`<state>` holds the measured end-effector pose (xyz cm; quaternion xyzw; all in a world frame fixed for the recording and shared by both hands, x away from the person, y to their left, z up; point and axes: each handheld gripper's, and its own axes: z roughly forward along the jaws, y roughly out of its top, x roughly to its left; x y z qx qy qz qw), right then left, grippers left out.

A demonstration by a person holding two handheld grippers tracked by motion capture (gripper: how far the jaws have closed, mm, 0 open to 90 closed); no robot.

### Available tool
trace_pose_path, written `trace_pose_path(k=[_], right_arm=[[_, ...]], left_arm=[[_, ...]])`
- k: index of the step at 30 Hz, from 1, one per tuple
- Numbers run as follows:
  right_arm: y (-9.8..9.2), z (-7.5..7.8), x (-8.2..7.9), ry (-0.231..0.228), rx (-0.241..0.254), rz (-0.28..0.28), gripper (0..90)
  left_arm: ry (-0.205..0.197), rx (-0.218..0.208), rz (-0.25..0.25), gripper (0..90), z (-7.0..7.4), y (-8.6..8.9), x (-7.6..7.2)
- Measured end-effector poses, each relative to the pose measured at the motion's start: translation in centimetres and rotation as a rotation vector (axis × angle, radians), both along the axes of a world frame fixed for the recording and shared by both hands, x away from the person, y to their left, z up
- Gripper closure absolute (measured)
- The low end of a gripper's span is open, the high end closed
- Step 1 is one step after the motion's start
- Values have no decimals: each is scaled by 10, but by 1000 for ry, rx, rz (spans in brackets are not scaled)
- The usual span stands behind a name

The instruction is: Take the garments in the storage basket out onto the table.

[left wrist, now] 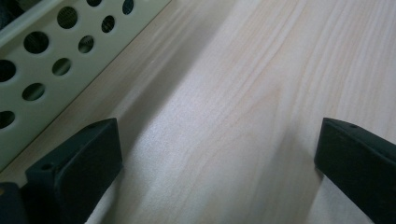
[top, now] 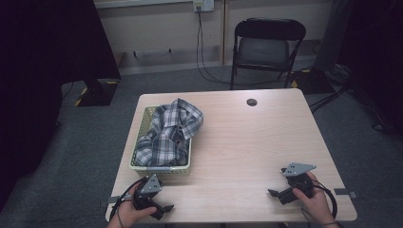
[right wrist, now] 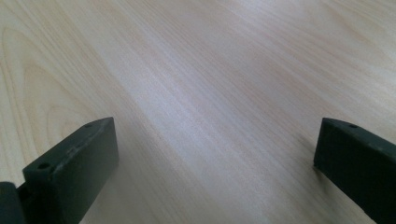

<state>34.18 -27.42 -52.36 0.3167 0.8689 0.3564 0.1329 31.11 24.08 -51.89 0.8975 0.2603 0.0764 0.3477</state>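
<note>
A crumpled blue-and-white plaid shirt [top: 168,130] is spilling over a pale green perforated basket [top: 161,168] near the table's [top: 247,142] left edge. The left gripper [top: 159,209] and right gripper [top: 280,194] are resting at the near corners, jaws standing apart and gripping nothing.

This looks like a lab or recording room set up in an office space. A plain pale wood-grain desk [top: 247,142] with a cable grommet [top: 252,102] stands on grey carpet [top: 85,156]. Behind it a black folding chair [top: 267,47] sits against a bare wall, where cables [top: 204,61] hang from a wall socket [top: 203,4]. Dark curtains [top: 47,42] close off both sides, and more cables trail over the floor at the right.
</note>
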Motion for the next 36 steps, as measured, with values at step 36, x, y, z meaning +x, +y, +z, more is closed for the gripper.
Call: trace_pose_path(k=[36], right_arm=[[0,0,0,-1,0,0,0]], left_arm=[[9,-31,-56,31,78,-20,-5]])
